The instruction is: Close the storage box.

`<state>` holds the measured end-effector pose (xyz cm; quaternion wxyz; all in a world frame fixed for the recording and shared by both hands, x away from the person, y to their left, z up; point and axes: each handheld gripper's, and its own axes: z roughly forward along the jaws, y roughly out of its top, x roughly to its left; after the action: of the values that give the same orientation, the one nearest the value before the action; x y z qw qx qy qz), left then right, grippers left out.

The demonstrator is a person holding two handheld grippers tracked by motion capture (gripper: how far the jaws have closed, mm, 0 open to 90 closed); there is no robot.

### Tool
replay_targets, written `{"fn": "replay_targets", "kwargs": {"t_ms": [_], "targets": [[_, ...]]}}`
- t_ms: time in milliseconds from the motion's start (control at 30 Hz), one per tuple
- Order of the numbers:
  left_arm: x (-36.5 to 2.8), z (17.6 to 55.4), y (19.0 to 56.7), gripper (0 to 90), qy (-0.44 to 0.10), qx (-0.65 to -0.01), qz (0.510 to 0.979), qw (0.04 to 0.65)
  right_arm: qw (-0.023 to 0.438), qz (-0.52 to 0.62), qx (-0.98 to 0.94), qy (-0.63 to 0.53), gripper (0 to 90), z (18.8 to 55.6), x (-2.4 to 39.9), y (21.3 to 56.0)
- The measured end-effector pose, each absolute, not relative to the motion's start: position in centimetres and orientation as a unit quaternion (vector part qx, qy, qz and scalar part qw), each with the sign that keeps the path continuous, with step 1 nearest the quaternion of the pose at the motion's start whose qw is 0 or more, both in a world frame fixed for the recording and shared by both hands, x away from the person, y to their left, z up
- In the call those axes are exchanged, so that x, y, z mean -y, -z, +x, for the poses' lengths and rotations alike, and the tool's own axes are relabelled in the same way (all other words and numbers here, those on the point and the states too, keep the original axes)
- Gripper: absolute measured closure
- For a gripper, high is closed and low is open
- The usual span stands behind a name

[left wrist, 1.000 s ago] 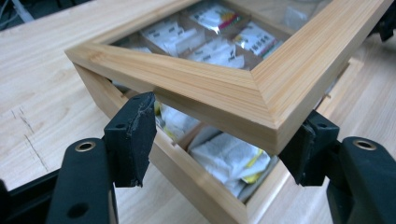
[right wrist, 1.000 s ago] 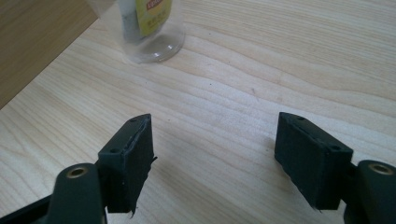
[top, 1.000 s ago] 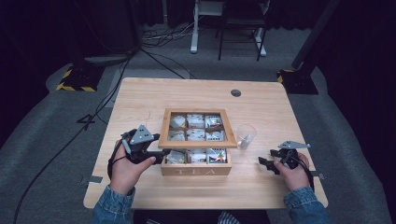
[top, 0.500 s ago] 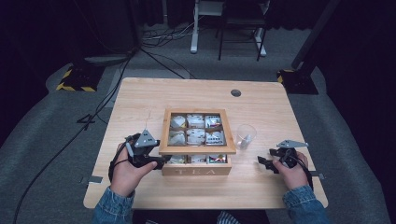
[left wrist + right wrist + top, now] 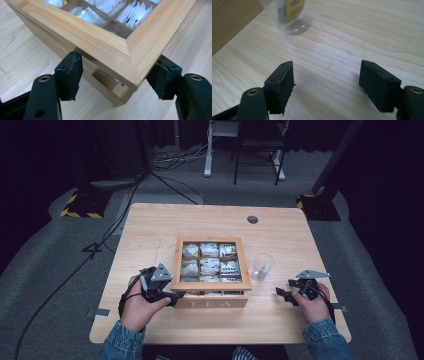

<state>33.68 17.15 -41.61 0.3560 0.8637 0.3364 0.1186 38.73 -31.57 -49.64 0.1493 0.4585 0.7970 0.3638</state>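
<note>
Left gripper (image 5: pixel 115 75) has moved to the tea box's (image 5: pixel 212 301) front-left lid corner, spread open astride it (ungripped); right gripper (image 5: pixel 325 82) idles open on the bench (image 5: pixel 280 227)

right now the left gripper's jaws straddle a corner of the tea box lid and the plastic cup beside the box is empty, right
Not quite. The left gripper does straddle a corner of the tea box lid, but the plastic cup is not empty: the right gripper view shows a tea bag with a yellow label standing inside it.

The table (image 5: pixel 210 220) is evenly lit against dark surroundings; the high view seems slightly soft, close views sharp.
</note>
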Motion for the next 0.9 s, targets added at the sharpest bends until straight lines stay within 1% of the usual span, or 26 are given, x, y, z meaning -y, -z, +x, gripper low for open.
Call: {"fn": "replay_targets", "kwargs": {"t_ms": [333,900], "targets": [[-16.78,33.47,41.85,33.3,-0.122,-0.336,0.873,0.333,0.149,0.458,-0.797,-0.365,28.5,38.73,31.59,49.65],[-16.57,33.56,42.38,32.9,-0.102,-0.333,0.887,0.304,0.15,0.458,-0.797,-0.364,28.2,38.72,31.57,49.65]]}}
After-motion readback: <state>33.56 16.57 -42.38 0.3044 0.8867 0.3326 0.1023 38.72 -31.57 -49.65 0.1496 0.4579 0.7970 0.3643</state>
